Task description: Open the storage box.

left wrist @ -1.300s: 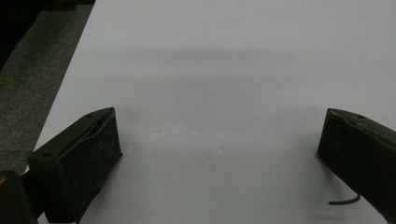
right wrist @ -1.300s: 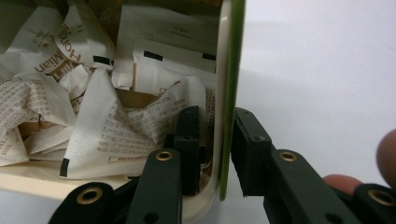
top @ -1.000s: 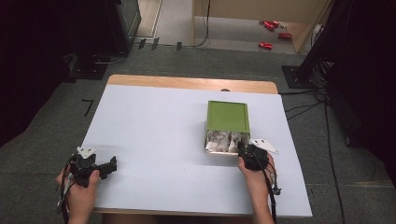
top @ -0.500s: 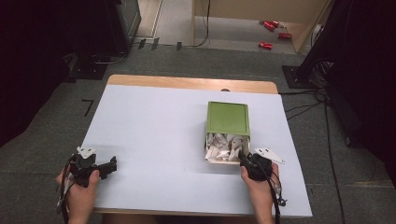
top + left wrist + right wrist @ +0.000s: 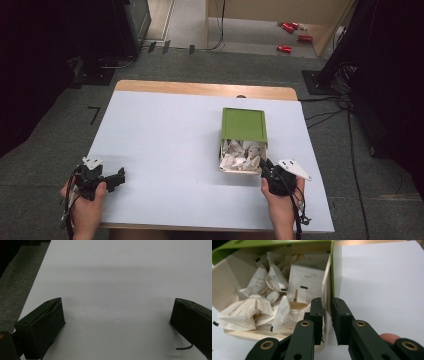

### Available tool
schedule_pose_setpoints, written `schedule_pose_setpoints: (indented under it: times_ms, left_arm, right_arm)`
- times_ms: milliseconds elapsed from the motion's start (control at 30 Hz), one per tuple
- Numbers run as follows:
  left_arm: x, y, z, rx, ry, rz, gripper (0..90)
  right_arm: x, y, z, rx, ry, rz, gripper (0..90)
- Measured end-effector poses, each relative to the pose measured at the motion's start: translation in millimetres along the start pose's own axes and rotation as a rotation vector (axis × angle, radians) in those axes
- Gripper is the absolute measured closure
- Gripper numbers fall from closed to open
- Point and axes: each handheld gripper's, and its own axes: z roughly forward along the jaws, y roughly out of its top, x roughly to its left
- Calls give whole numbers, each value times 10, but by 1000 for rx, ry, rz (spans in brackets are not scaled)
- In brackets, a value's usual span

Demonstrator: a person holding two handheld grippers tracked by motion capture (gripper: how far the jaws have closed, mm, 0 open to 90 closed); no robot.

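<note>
Straddling the tray wall [image 5: 327, 302] of the green sleeve box [image 5: 244, 125] near the table's right front, the right gripper [image 5: 327, 307] has just narrowed its jaws; a skewed pull could tip out paper packets [image 5: 257, 308]. The left gripper [image 5: 117, 322] rests wide, empty.

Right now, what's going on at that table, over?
Right tool closing on the box's side wall, pulling the box of paper packets. Left tool open, idle. Nothing in the way.

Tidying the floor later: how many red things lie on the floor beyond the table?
3, as far as the high view shows: red object one farthest back, red object two right of it, red object three nearest the table. Others may be hidden behind the furniture.
</note>
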Motion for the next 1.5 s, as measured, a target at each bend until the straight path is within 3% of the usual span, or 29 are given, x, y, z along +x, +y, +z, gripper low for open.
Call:
schedule_pose_setpoints:
  times_ms: [333, 1200, 1500]
  left_arm:
    - [-1, 1, 0, 0, 1, 1, 0]
    - [-1, 0, 0, 0, 1, 0, 0]
    - [-1, 0, 0, 0, 1, 1, 0]
  right_arm:
    - [7, 24, 24, -19, 4, -2, 843]
    - [0, -23, 119, 43, -8, -1, 842]
    - [45, -9, 92, 52, -39, -16, 861]
